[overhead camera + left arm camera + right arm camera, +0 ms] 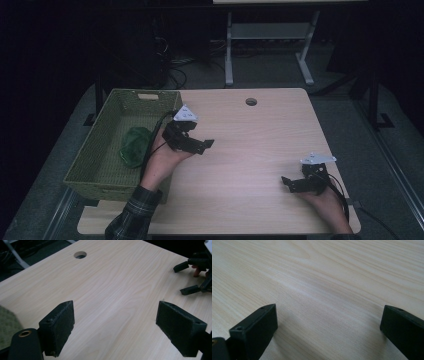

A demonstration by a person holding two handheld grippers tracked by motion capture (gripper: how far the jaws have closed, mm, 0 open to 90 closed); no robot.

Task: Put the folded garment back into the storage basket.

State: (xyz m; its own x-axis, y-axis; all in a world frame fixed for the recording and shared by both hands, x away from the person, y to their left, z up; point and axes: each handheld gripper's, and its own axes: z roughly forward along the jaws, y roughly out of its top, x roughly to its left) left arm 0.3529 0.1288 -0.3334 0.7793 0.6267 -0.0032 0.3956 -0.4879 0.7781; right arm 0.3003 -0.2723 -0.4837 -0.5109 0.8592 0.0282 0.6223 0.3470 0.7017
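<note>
A: High view first. Surface?

B: Pale wood table [250, 150], round cable hole [251, 102] near the far edge. Room's dark: grey floor, cables and a white desk frame [270, 45] beyond the table.

A: Tongs?

B: Left gripper [205, 145] is held above the table's left half, jaws apart w/ nothing between, pointing right. Right gripper [287, 182] sits low near the front right corner, jaws apart too, nothing in them, pointing left. The two are well apart.

A: And the thing they're working with?

B: Green cloth [134, 146] lies in the basket [95, 160], just left of the left gripper, behind its jaws. Basket's green wicker, on the table's left edge. Cloth touches neither gripper.

A: Left gripper view?

B: Left gripper [115, 325] shows both black pads wide apart over bare wood. Hole [80, 254] is ahead, off to the left. Right gripper [185, 277] is ahead at the far right, jaws apart. Bit of basket [7, 325] at the left edge. Dark floor past the table's far edge.

A: Right gripper view?

B: Right gripper [328, 327] has its jaws spread wide, close over the table [324, 277]. Just grain between and ahead, w/ soft shadows by each jaw.
</note>
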